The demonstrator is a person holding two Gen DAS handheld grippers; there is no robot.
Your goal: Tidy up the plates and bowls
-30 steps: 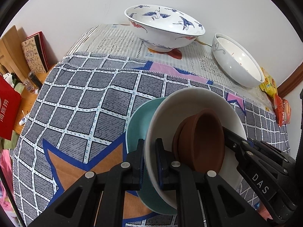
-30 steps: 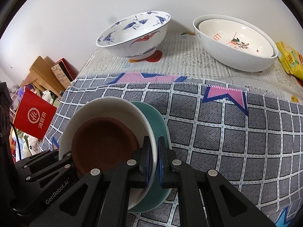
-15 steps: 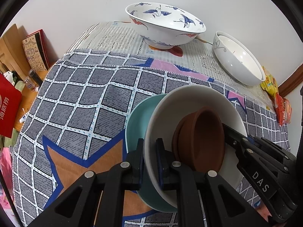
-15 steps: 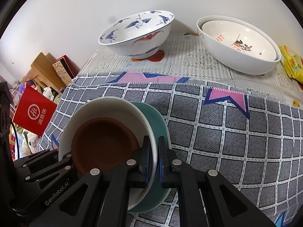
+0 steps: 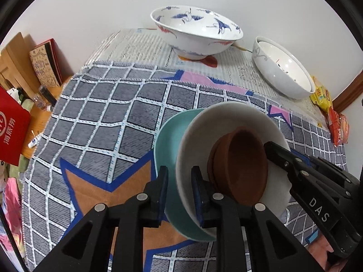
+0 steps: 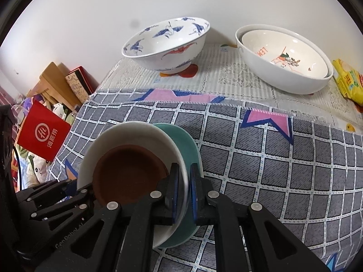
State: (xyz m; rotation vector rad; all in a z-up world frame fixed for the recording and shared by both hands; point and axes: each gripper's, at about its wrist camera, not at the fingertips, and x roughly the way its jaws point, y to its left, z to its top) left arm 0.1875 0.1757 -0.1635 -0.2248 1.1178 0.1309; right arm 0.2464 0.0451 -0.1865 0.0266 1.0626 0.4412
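"DAS" stands on the right gripper [image 5: 274,158], "GenRobot.A" partly on the left gripper [image 6: 74,189], "LEM" inside the cream bowl [image 6: 283,52], and Chinese characters on the red bag [image 6: 42,133].

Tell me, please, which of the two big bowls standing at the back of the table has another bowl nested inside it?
The plain white bowl at the back right holds a cream bowl with printed pictures. The blue crane-patterned bowl to its left holds nothing.
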